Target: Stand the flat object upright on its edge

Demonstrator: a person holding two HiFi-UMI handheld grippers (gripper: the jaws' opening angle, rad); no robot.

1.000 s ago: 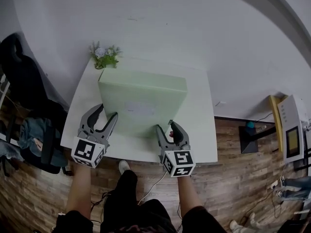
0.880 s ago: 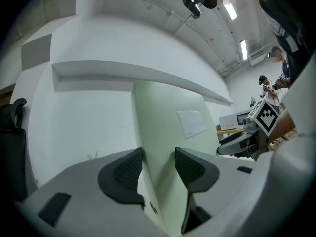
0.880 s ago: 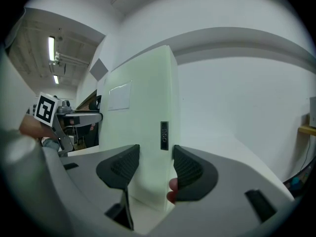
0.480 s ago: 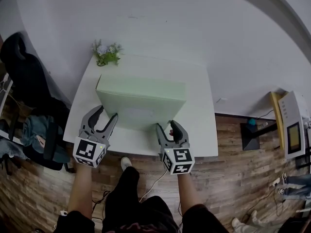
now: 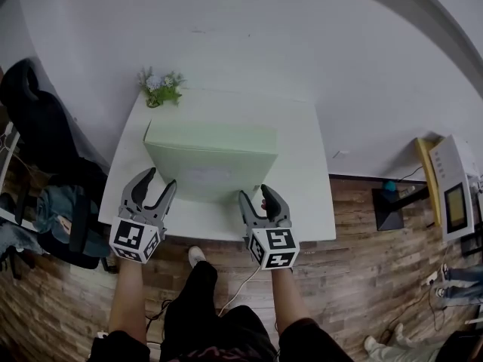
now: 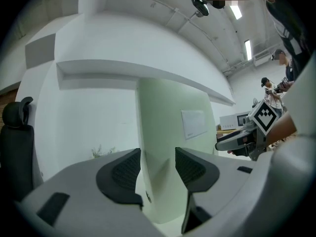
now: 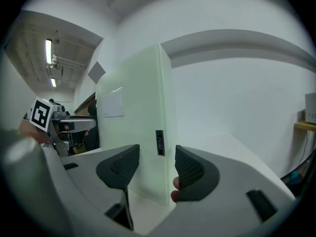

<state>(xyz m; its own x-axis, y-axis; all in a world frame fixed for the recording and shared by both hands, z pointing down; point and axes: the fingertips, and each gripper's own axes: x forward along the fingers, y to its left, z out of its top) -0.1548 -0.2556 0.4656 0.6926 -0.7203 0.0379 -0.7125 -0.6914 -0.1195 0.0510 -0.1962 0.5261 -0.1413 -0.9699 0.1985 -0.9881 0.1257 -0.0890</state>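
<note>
A flat pale green box (image 5: 210, 161) stands on its long edge on the white table (image 5: 306, 172), its broad face with a white label toward me. My left gripper (image 5: 157, 183) is open near the box's lower left corner, apart from it. My right gripper (image 5: 255, 196) is open near the lower right corner. In the left gripper view the box's (image 6: 168, 132) side edge shows beyond the open gripper (image 6: 158, 169). In the right gripper view the box (image 7: 143, 122) shows its other side edge, with a small black tag, beyond the open gripper (image 7: 157, 167).
A small potted plant (image 5: 160, 87) sits at the table's back left corner. A black chair (image 5: 38, 127) with clothes stands left of the table. A white device (image 5: 453, 198) stands at the right over the wooden floor. The white wall rises right behind the table.
The box's face looks shorter from above, as it stands more upright. Both grippers have stayed open and drawn slightly back toward the table's front edge.
</note>
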